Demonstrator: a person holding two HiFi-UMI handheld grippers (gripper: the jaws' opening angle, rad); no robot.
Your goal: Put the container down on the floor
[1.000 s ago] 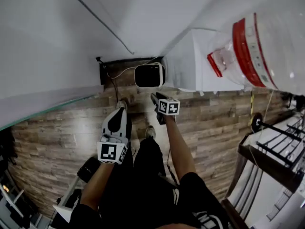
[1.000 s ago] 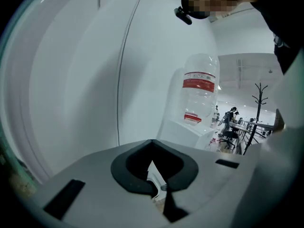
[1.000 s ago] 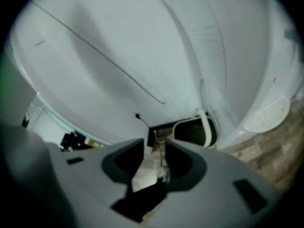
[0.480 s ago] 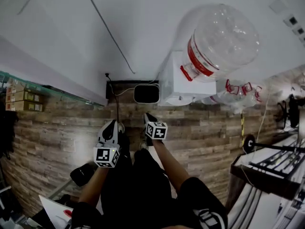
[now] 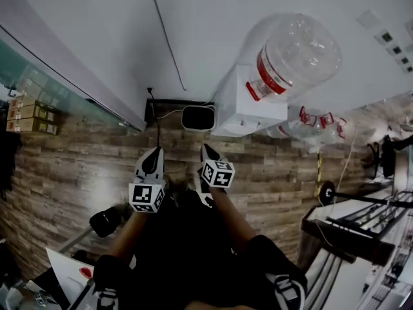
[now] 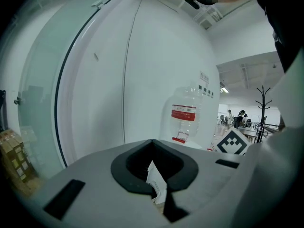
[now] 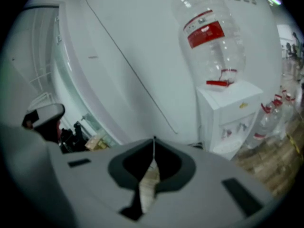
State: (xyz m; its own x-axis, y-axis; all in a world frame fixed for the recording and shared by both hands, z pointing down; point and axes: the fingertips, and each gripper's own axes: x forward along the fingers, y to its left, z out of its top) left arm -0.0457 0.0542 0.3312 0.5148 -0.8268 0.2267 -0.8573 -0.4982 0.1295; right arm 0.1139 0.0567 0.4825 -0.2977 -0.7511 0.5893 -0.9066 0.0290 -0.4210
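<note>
The container is a large clear water bottle (image 5: 293, 53) with a red label, standing upside down on a white dispenser (image 5: 248, 108) against the wall. It also shows in the left gripper view as the bottle (image 6: 184, 118) and in the right gripper view as the bottle (image 7: 211, 32) on the dispenser (image 7: 230, 115). My left gripper (image 5: 157, 150) and right gripper (image 5: 205, 148) hang side by side above the wood floor, well short of the dispenser. The left gripper (image 6: 152, 140) has its jaw tips together. The right gripper (image 7: 154, 139) is shut too, holding nothing.
Several spare bottles (image 5: 316, 124) lie on the floor right of the dispenser. A dark box with a white face (image 5: 198, 117) sits at the wall left of it. A metal rack (image 5: 361, 218) stands at the right, cardboard boxes (image 5: 29, 112) behind glass at the left.
The view has swung so that the bottle and dispenser now sit near the upper middle. Both grippers have stayed low in front of the person, close together.
</note>
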